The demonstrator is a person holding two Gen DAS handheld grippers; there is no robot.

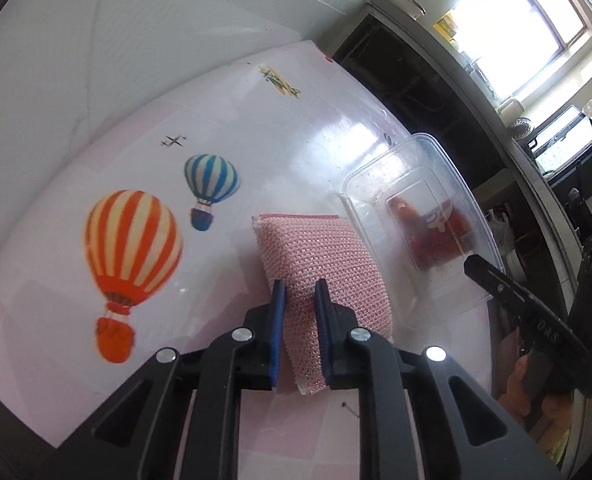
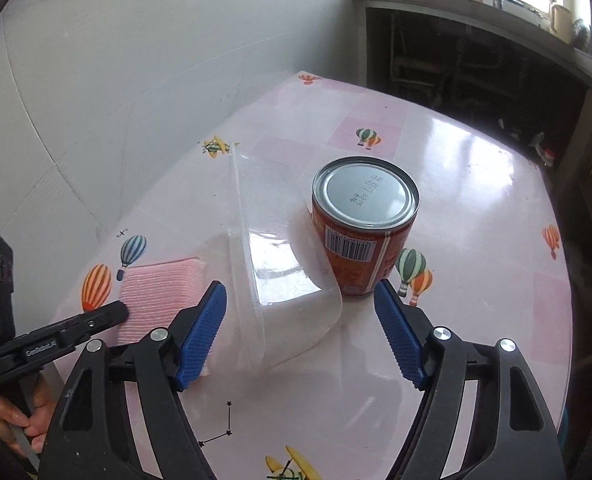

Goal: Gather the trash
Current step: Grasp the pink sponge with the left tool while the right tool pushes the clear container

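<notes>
Your left gripper (image 1: 299,292) is clamped on the near end of the pink sponge (image 1: 319,256), the blue pads biting into its mesh cover so that it puckers between them; the sponge lies on the table (image 1: 144,120) just left of the clear tub (image 2: 280,276). Judged from that pucker, it is light, soft and springy, with a rough cover that should not slip, so a hold across its narrow width is sound and needs no great force. Your right gripper (image 2: 299,320) stands with jaws apart, straddling the near end of the tub and pressing on nothing. The tub looks thin, smooth and flexible (likely to bow or skid under a hard pinch); take it by one wall just under the rim, not across the full body. The red can (image 2: 365,232) stands upright just beyond the tub, lid intact, rigid and probably the heaviest item; grip it across the middle of its side.
</notes>
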